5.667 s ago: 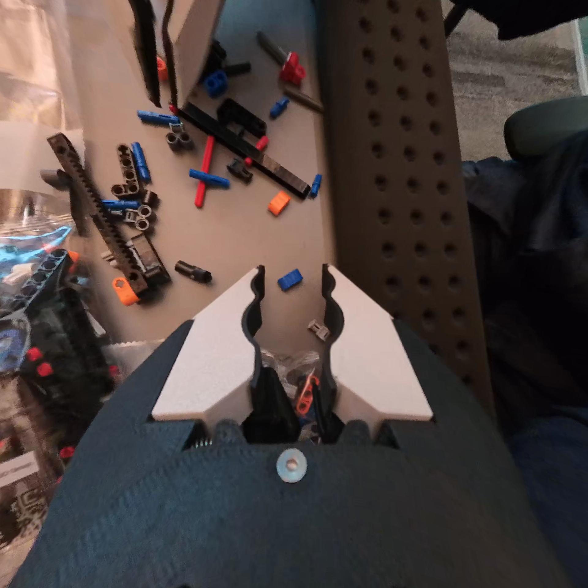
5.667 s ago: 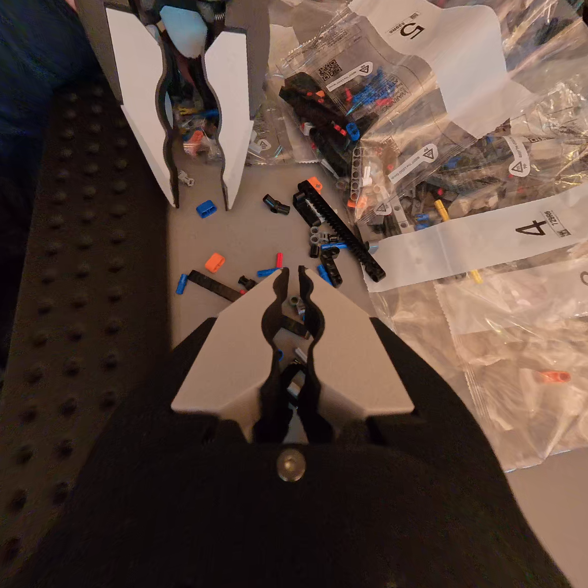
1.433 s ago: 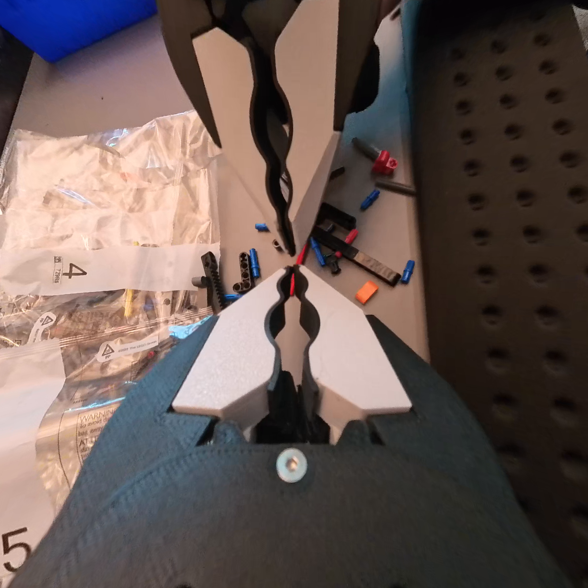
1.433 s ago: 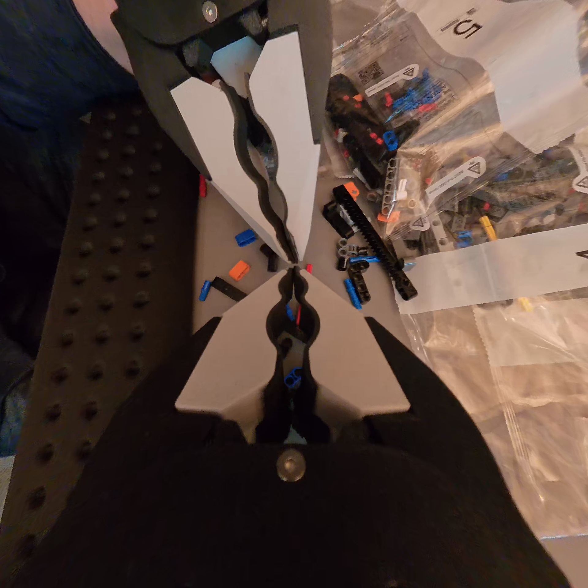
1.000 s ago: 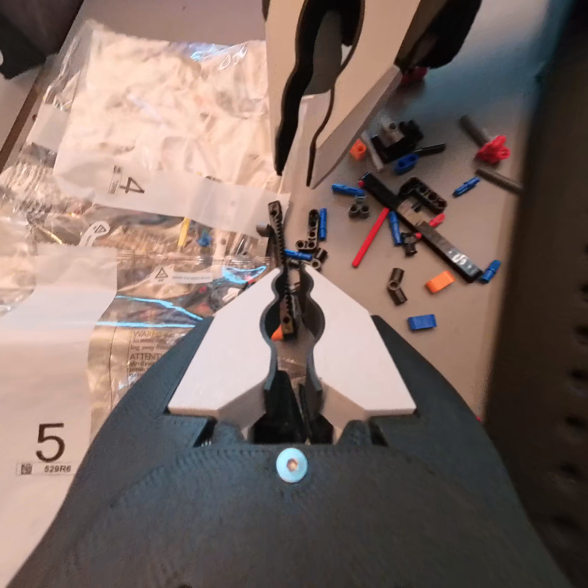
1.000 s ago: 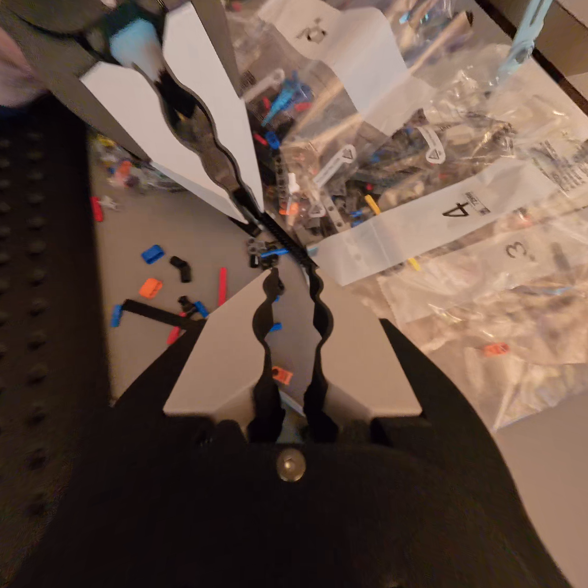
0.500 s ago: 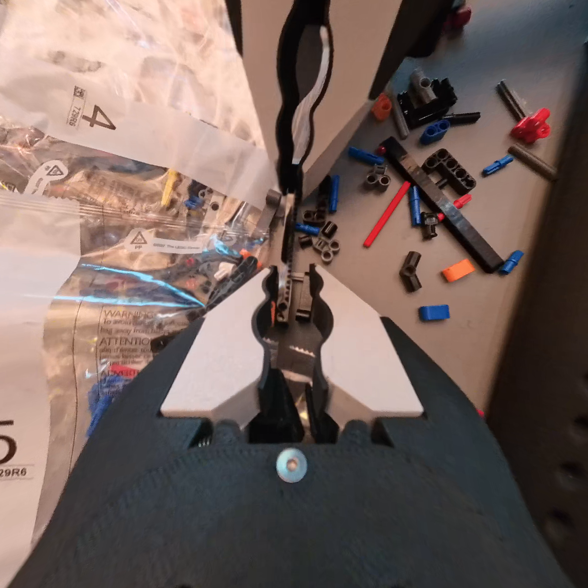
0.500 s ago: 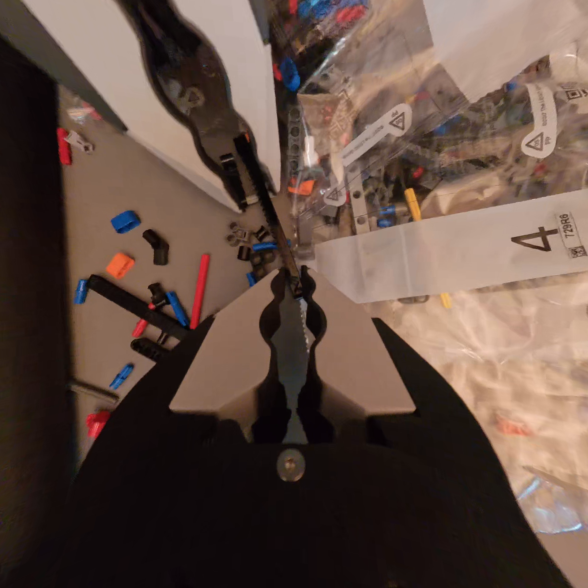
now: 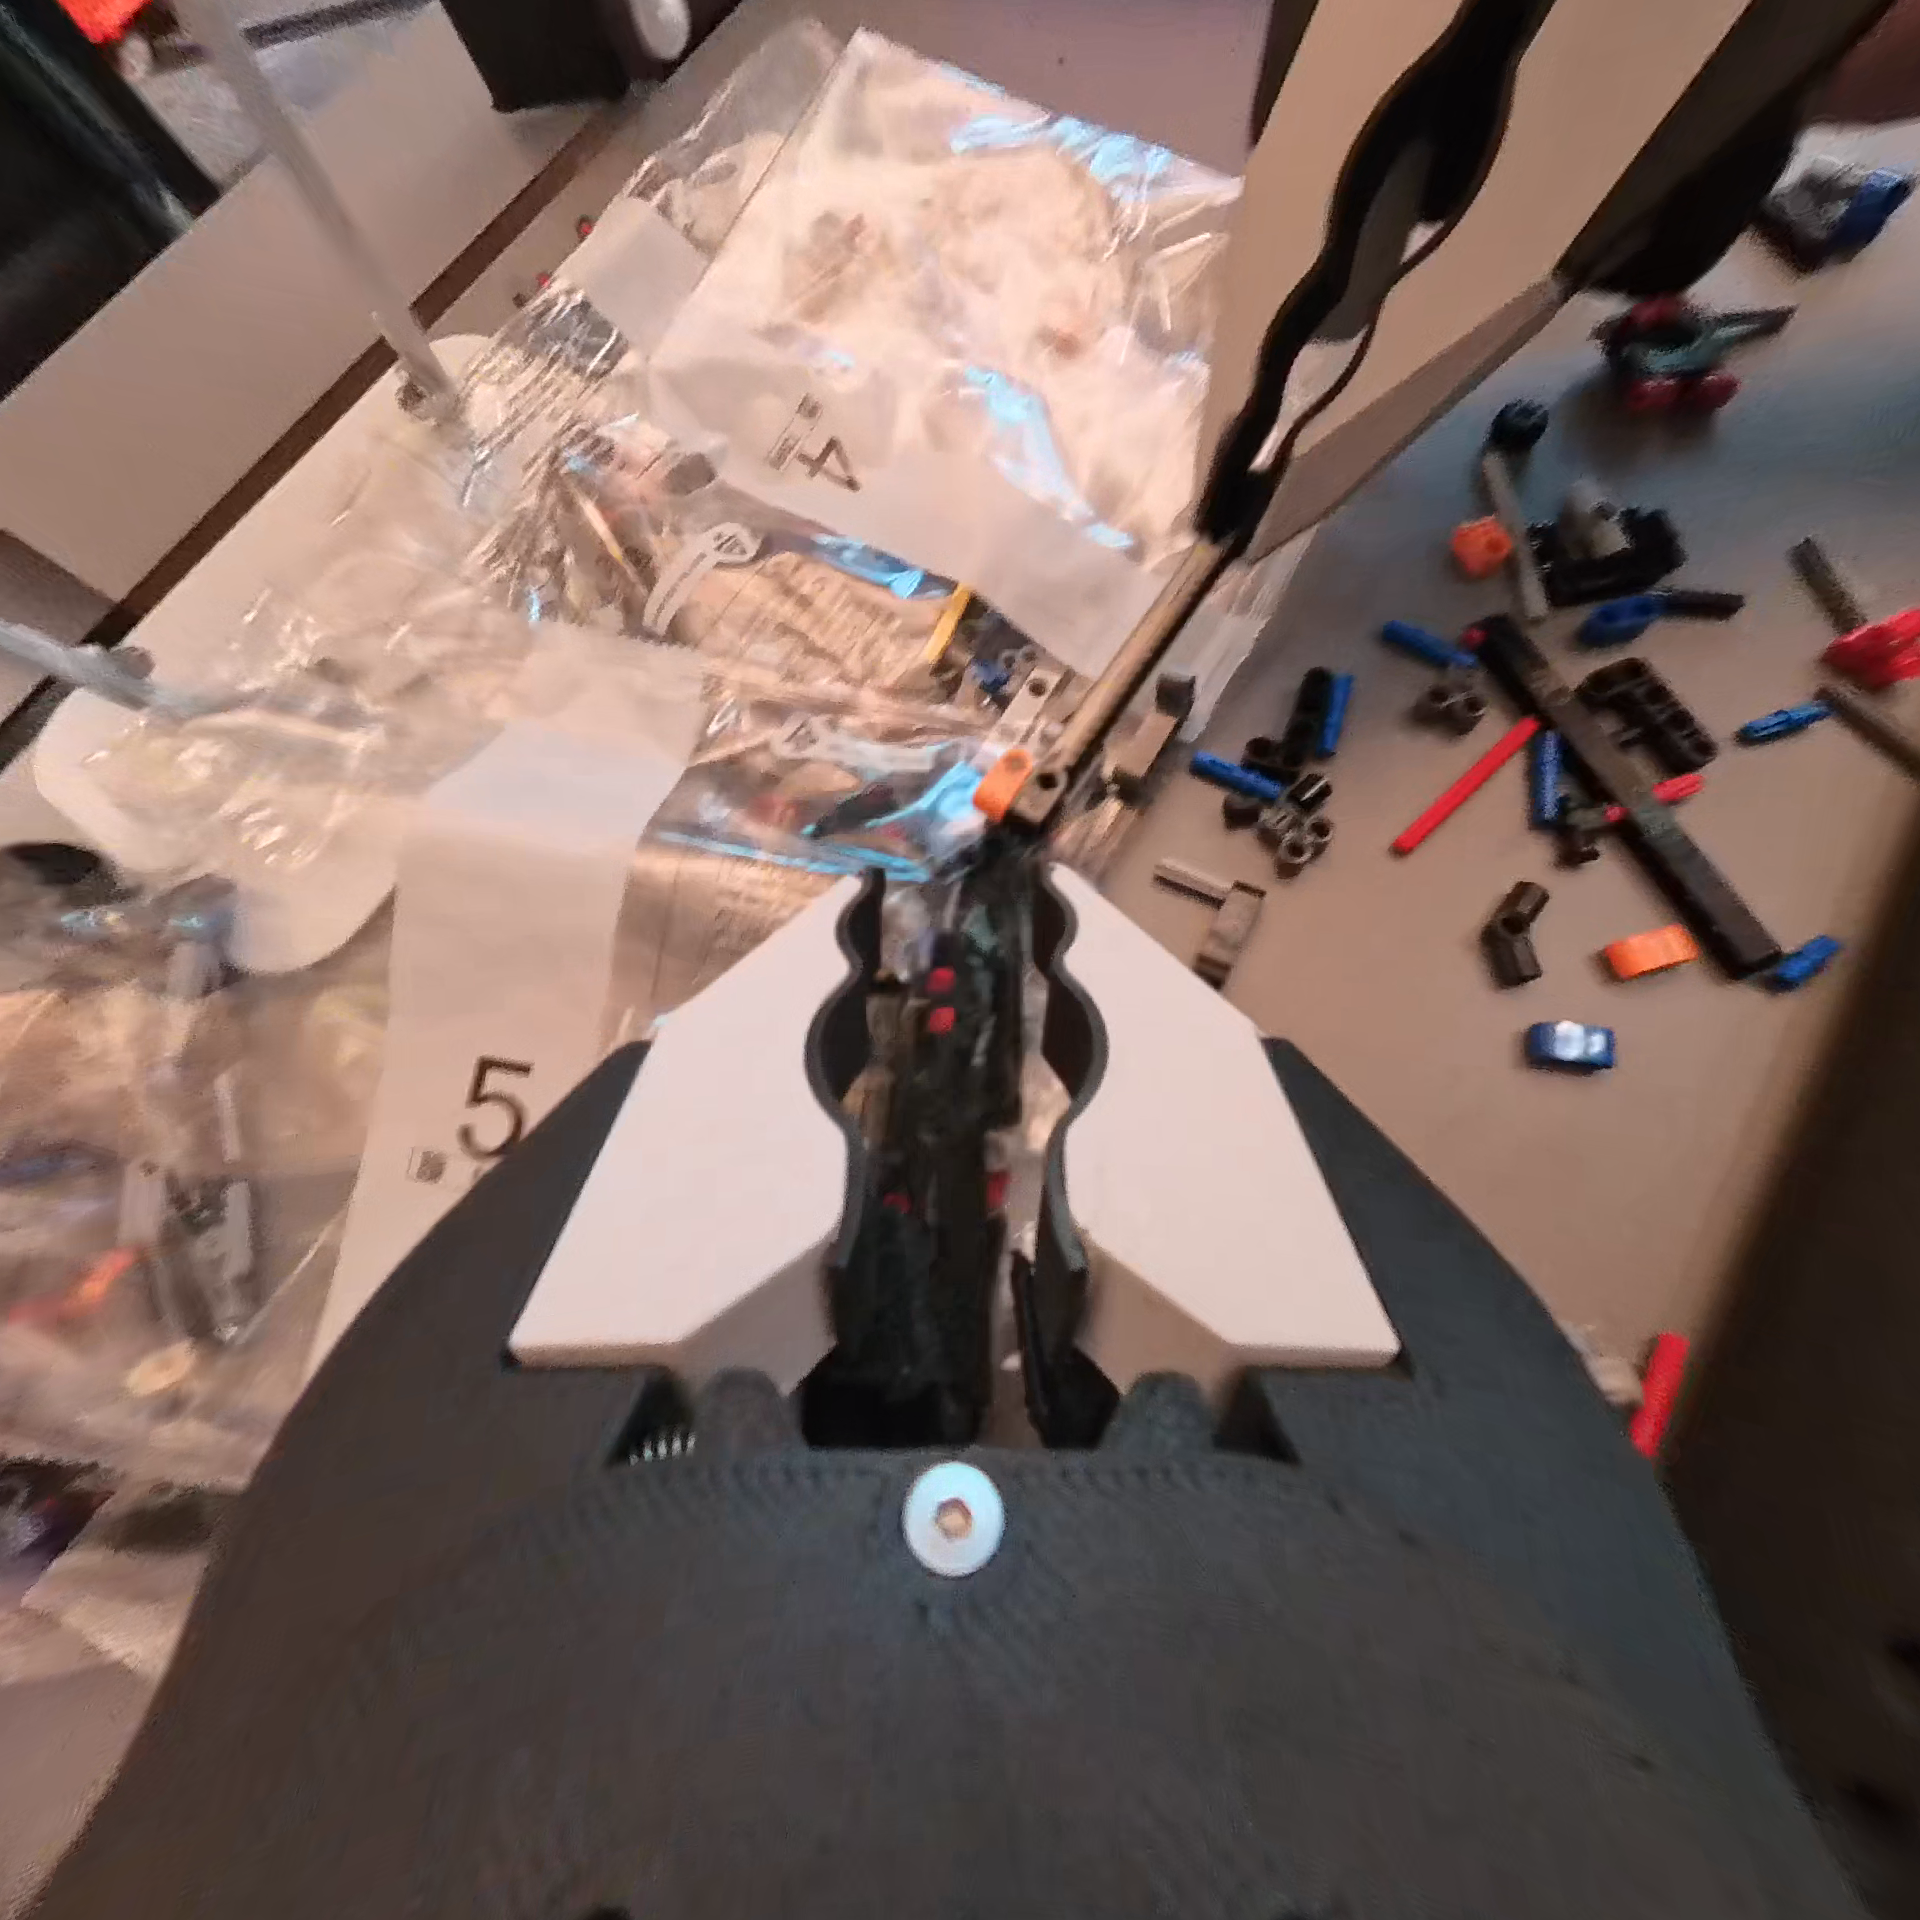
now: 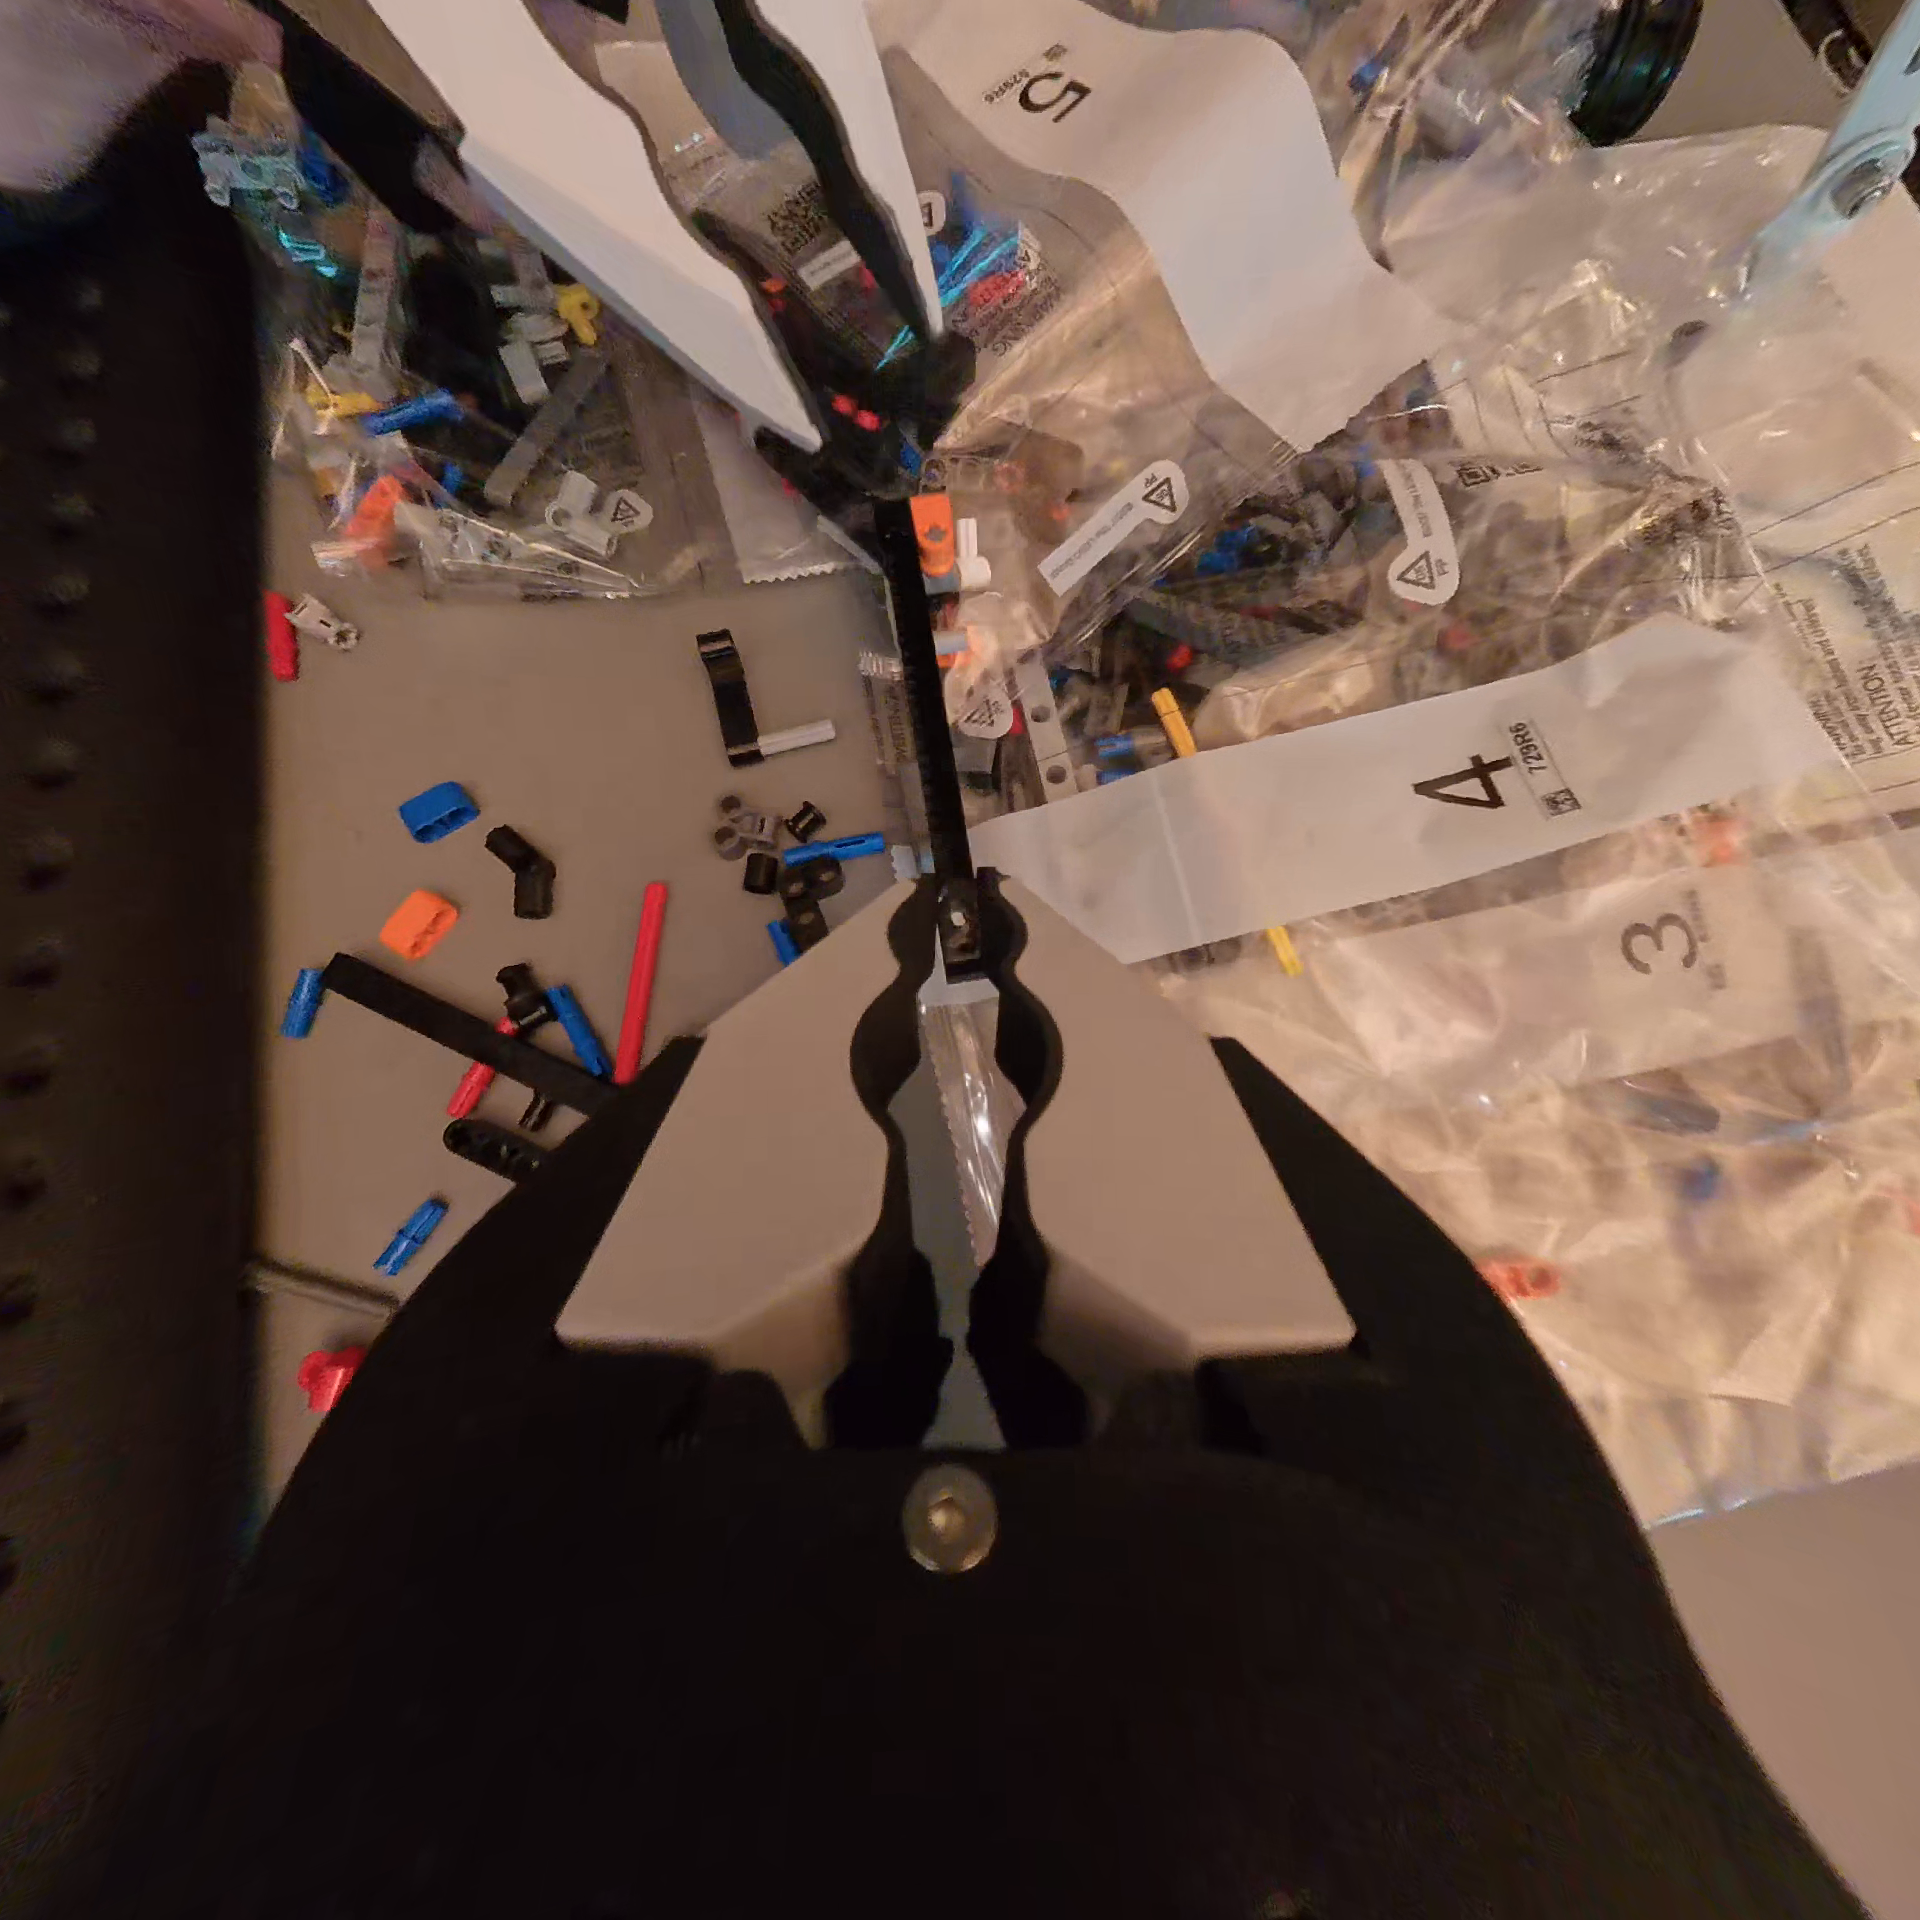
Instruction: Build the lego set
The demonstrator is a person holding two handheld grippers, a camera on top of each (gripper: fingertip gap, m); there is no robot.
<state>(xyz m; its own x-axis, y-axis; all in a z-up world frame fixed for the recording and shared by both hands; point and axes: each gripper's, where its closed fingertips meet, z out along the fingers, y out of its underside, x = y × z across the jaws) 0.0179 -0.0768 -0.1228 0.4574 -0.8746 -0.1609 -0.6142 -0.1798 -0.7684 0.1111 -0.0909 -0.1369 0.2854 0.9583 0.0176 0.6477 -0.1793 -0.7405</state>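
Right claw (image 10: 951, 902) is clamped on one end of a light, stiff toothed rack (image 10: 923, 707); left claw (image 9: 956, 894), at twelve o'clock, seemingly pinches a black piece.

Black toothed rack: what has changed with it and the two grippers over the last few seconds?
The black toothed rack, which lay flat beside the bags, is now pinched at one end by the right gripper, which closed on it and raised it. The left gripper moved from the loose parts to the rack's orange-tipped end and stands open. The scattered pieces and the red axle lie unchanged.
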